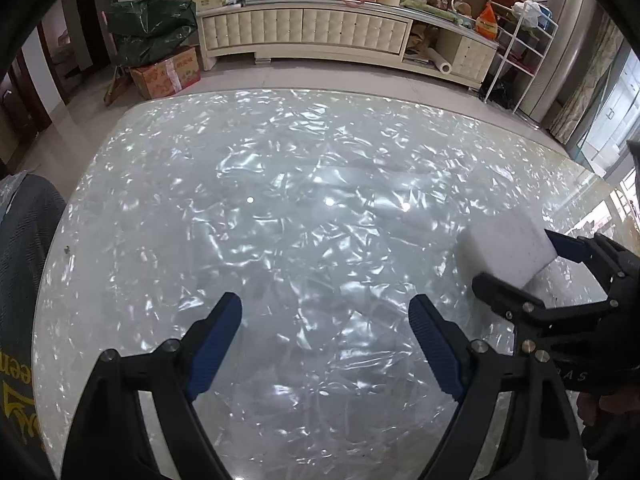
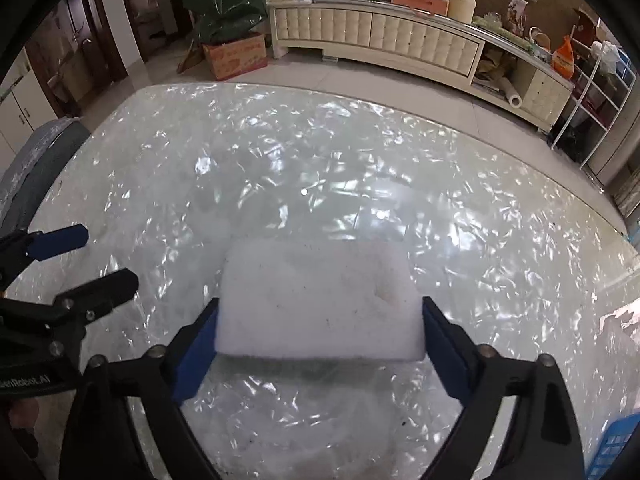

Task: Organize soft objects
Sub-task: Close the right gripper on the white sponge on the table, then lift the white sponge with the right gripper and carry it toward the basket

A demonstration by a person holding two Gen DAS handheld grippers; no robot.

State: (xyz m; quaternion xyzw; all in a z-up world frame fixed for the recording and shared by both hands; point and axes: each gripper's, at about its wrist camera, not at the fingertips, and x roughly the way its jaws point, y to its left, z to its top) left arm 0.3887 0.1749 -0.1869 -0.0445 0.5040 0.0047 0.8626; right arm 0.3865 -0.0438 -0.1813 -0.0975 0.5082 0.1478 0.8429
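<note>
L wrist cam: rides left tool [image 1: 325,344], looks steeply down over table [image 1: 280,184], close to top; far cabinet [image 1: 304,30] at upper edge.
R wrist cam: rides right tool [image 2: 320,350], same tilt & nearness, same cabinet [image 2: 376,36] beyond.
Shared: table [image 2: 360,152], white foam block [image 1: 508,252] [image 2: 320,300], cabinet; each cam catches other tool at its edge.

Cream tufted cabinet [image 1: 304,28] against far wall, pale tiled floor [image 1: 320,74]

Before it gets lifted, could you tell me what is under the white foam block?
The white foam block lies flat on the pearly table. Its underside is covered, so anything beneath cannot be seen.
</note>
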